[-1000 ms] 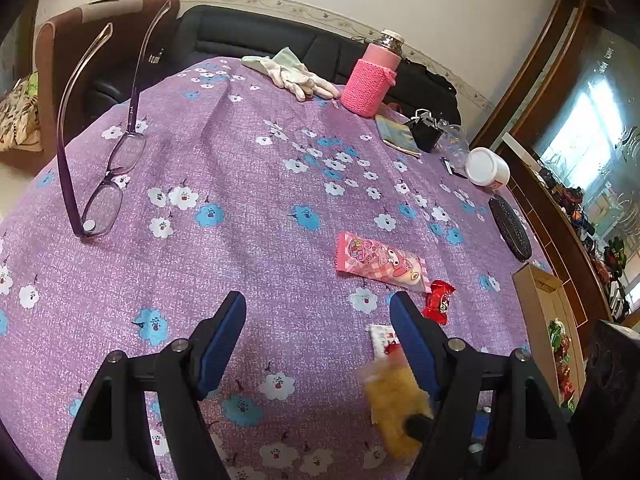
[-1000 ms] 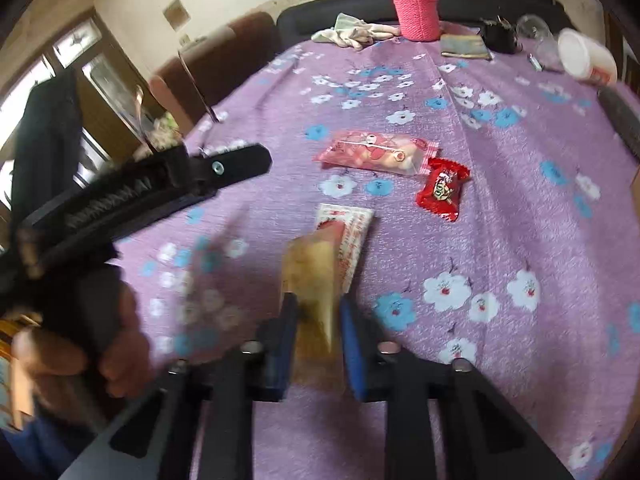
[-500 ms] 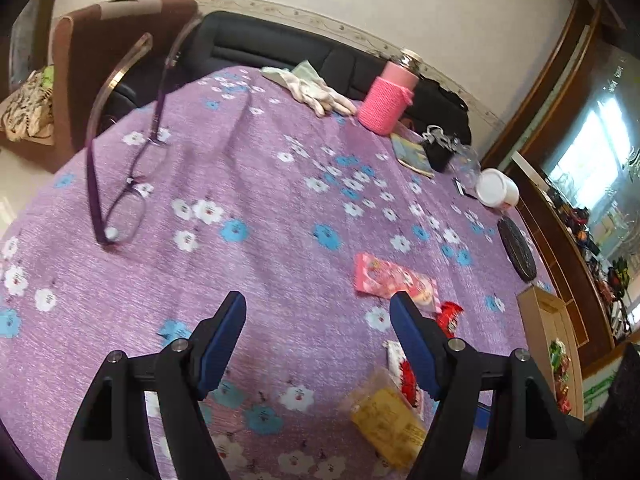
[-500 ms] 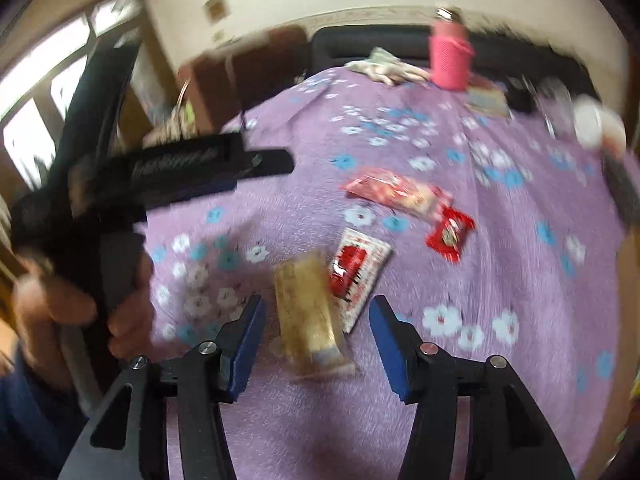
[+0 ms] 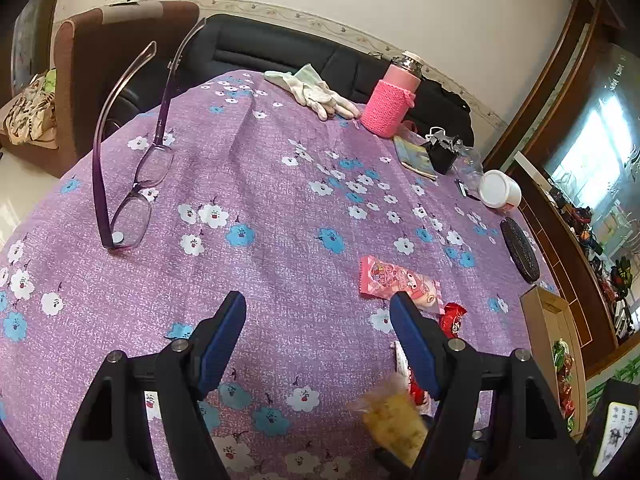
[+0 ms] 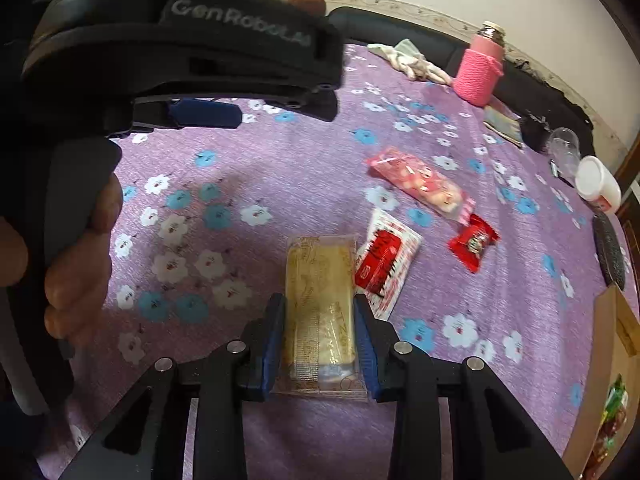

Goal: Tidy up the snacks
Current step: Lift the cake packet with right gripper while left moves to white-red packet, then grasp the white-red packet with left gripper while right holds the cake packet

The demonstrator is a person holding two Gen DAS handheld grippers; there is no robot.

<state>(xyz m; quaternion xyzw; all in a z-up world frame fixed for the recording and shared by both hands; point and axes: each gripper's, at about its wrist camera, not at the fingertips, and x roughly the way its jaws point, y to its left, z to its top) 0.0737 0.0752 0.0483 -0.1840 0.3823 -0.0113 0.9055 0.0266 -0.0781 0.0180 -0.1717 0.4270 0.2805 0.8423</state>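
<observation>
My right gripper has its jaws closed against both sides of a yellow snack packet that lies on the purple flowered tablecloth. Beside it lie a red-and-white packet, a small red candy and a pink packet. My left gripper is open and empty above the cloth. In the left wrist view the pink packet and red candy lie to its right, and the yellow packet is blurred at the bottom.
Purple glasses stand at the left. White gloves, a pink-sleeved bottle, a black pouch and a white jar sit at the far side. A cardboard box stands past the right edge.
The right gripper let the yellow packet down onto the cloth, opened, and has now closed in around it again. The left gripper stayed open and drew back slightly.
</observation>
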